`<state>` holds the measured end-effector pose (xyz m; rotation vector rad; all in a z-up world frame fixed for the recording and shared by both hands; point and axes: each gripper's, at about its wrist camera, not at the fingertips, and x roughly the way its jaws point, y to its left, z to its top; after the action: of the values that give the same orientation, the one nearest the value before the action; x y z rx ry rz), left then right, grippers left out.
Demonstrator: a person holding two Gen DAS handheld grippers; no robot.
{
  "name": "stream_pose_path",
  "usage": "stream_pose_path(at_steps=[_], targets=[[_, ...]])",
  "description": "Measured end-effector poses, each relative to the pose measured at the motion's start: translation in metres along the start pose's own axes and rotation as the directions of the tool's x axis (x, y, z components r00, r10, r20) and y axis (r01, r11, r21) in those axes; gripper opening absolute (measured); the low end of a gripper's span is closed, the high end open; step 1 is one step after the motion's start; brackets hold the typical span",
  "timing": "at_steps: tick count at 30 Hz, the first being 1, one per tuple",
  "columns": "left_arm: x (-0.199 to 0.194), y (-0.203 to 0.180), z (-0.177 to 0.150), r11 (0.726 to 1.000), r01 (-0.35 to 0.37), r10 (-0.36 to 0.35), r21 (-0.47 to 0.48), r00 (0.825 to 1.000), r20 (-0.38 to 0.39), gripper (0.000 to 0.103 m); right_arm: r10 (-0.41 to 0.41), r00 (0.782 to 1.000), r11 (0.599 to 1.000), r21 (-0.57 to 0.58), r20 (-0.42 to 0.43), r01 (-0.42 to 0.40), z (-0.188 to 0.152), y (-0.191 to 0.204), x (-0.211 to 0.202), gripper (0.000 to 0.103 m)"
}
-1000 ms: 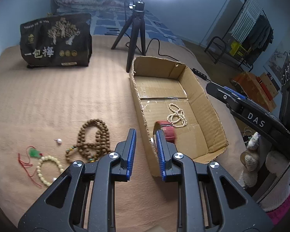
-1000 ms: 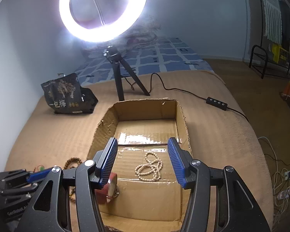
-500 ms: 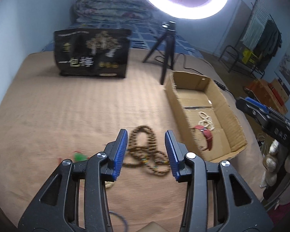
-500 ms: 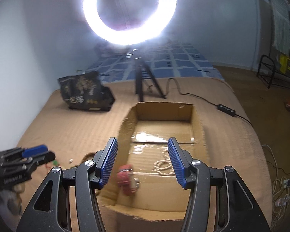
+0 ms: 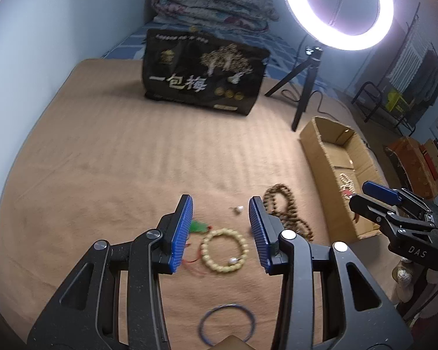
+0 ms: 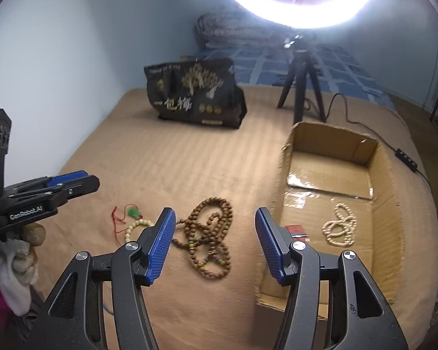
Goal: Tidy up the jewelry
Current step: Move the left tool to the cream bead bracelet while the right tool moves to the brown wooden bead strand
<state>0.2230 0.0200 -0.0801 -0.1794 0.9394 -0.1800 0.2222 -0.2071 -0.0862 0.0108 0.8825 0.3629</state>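
Jewelry now sits framed differently: a second ago the left tongs [image 5: 220,233] hung over the cardboard box [image 6: 385,192]; now they hover, spread wide and empty, above the cream bead bracelet [image 5: 224,250] left of the box on the bed [image 5: 102,160]. The right tongs [image 6: 215,243] have swung from the box to gape over the brown bead necklace [image 6: 210,239] beside it. Inside the box lie a pale bead strand [image 6: 340,226] and what looks like a red item [image 6: 297,230].

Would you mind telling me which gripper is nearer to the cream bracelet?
Left. The left gripper hangs open right over the cream bracelet; the right gripper is off to its side, above the brown beads.
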Motion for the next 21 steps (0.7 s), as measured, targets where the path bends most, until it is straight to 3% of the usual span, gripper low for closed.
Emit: stream_pose_path(at_steps=[6,14,16,21], targets=[[0.014,0.019,-0.011,1.000,-0.014,0.013,-0.019,0.998,-0.059,0.040,0.009,0.997,1.000,-0.012,-0.076,-0.010,0.000,0.017,0.026,0.062],[0.037,0.023,-0.030,0.999,0.013,-0.019,-0.041,0.986,-0.164,0.040,0.018,0.985,1.000,0.022,-0.172,-0.014,-0.003,0.021,0.057,0.062],[0.039,0.023,-0.031,0.998,0.030,-0.038,-0.054,0.984,-0.175,0.030,0.029,0.982,0.999,0.046,-0.189,-0.021,-0.003,0.018,0.064,0.062],[0.054,0.026,-0.038,0.990,0.078,-0.105,-0.117,0.963,-0.250,0.017,0.044,0.976,0.997,0.079,-0.213,-0.028,-0.003,0.017,0.077,0.062]])
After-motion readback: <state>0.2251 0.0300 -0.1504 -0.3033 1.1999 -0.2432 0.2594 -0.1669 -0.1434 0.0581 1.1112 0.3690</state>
